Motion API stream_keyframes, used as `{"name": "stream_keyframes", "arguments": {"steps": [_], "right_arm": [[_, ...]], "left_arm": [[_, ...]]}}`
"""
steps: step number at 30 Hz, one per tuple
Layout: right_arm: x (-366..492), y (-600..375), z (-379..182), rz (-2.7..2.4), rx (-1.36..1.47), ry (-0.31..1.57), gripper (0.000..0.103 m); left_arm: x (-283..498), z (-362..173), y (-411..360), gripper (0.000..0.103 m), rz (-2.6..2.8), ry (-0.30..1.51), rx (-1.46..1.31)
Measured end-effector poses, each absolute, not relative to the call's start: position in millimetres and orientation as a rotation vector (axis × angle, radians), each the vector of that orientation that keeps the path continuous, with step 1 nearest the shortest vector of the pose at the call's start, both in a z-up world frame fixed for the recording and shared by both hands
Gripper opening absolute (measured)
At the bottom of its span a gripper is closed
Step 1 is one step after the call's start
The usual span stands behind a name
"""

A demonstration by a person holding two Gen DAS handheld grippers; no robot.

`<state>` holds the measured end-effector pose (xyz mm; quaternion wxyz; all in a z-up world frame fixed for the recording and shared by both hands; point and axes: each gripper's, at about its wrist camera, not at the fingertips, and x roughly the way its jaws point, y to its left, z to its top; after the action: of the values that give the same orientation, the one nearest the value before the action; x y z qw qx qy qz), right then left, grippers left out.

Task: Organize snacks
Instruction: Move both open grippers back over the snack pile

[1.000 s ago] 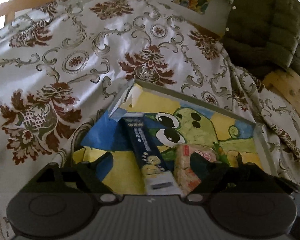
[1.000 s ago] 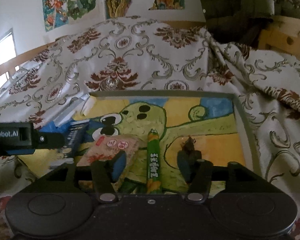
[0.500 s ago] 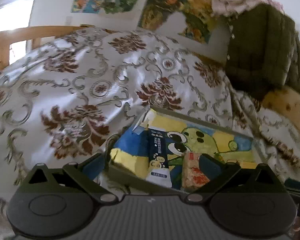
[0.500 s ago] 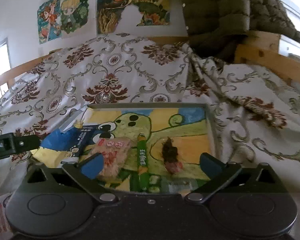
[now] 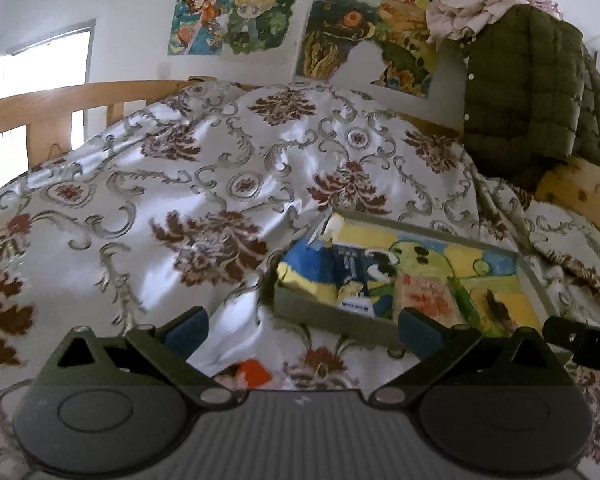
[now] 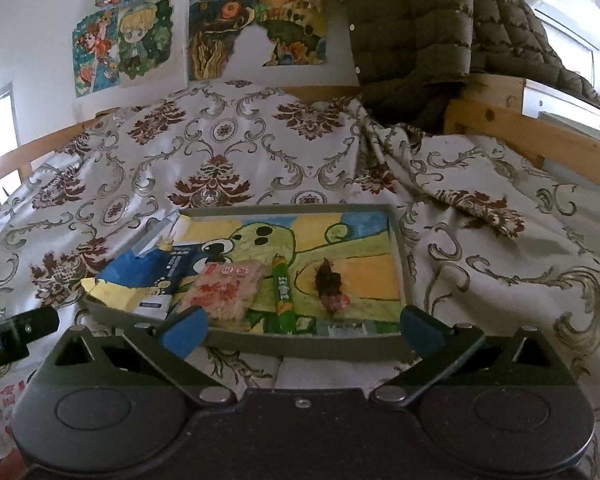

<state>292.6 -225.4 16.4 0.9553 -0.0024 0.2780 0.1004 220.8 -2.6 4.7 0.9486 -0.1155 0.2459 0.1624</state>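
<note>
only right view shows green stick [image 6: 283, 295]; left view, maybe red wrapper [image 5: 252, 373].

Both wrist cameras sit low over the bed, facing the postered wall; the left looks from the left at the tray [image 5: 332, 314], the right squarely and nearer [image 6: 308, 344]. Both share tray, bedspread and jacket

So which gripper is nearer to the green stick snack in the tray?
Right. The right gripper hovers open just before the tray's near edge, facing the green stick. The left gripper, also open, sits back and off to the tray's left.
</note>
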Motion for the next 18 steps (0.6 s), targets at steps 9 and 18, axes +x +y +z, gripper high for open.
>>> {"name": "stream_keyframes", "arguments": {"steps": [9, 18], "right_arm": [[251.9, -230.9, 17.4, 0.195, -0.001, 0.552, 0.102], [210.7, -227.7, 16.2, 0.194, -0.005, 0.518, 0.102]], "left_arm": [[187.3, 2.5, -4.0, 0.103, 0.393, 0.569, -0.185], [152.4, 11.1, -3.8, 0.103, 0.400, 0.538, -0.109]]}}
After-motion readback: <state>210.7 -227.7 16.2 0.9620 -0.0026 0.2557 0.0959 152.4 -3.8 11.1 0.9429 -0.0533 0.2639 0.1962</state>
